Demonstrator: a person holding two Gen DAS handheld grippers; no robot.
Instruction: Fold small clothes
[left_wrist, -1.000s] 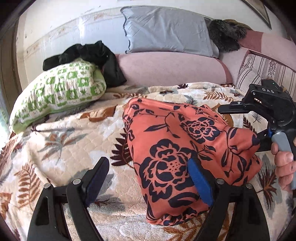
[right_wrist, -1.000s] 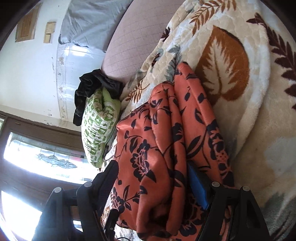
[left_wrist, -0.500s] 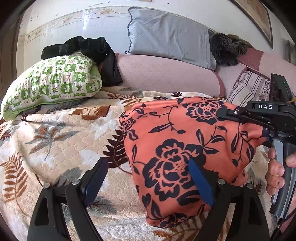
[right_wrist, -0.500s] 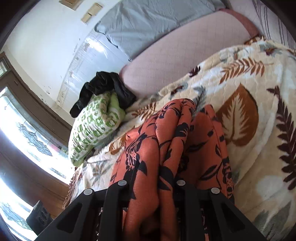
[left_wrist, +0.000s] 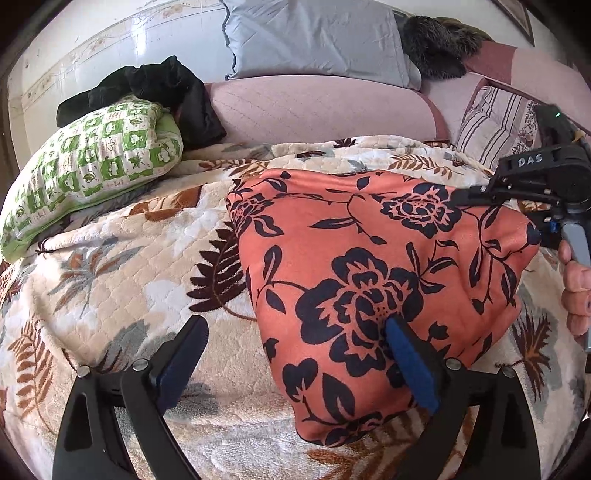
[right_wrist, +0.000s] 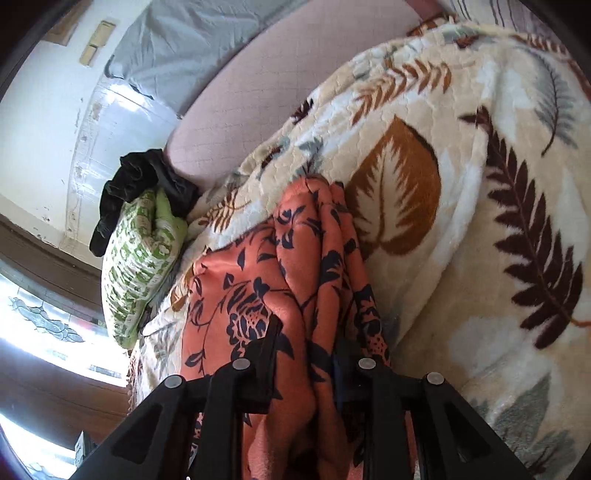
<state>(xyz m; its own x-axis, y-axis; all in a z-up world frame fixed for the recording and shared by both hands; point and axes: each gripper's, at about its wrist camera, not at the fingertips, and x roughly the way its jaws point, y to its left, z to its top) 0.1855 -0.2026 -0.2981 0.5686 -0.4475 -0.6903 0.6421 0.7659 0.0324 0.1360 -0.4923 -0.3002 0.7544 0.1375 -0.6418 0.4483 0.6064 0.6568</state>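
Since a second ago the right hand-held gripper (right_wrist: 306, 354) has clamped onto the bunched edge of the orange garment with black flowers (left_wrist: 369, 280), though its jaws are easing apart. That garment lies folded on the cream leaf-patterned blanket (left_wrist: 110, 280). Opening wide, the left hand-held gripper (left_wrist: 295, 358) straddles its near-left edge, gripping nothing.
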